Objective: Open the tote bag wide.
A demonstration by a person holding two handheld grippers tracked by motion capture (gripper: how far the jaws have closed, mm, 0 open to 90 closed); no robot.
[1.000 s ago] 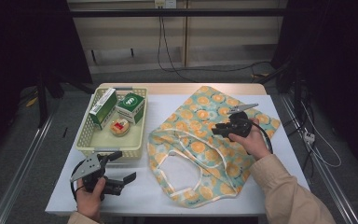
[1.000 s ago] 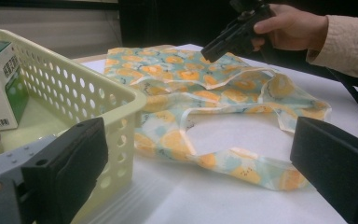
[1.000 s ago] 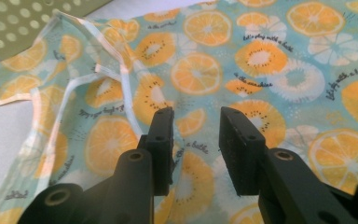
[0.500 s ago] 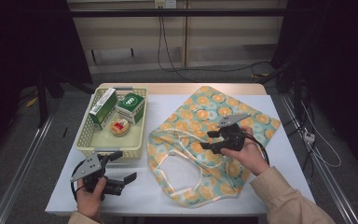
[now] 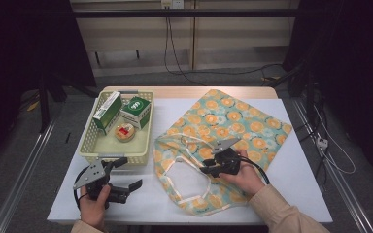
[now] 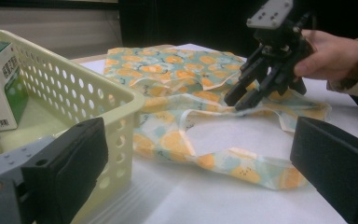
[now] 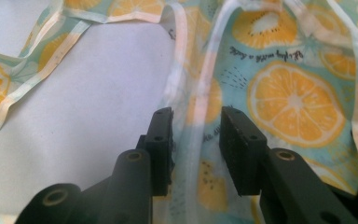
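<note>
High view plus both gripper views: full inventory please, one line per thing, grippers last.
table: 1, white top with a wooden far edge, centre of the high view
basket: 1, pale yellow perforated plastic, left part of the table
boxes: 2, green and white, standing in the far end of the basket
round tin: 1, tan with a red label, in the basket in front of the boxes
tote bag: 1, teal with orange citrus print and pale handles, lying flat right of the basket
left gripper: 1, black, jaws wide open, just above the table at the basket's near corner
right gripper: 1, black, over the bag's handle, jaws just closing, a gap between the pads, handle strap between them
</note>
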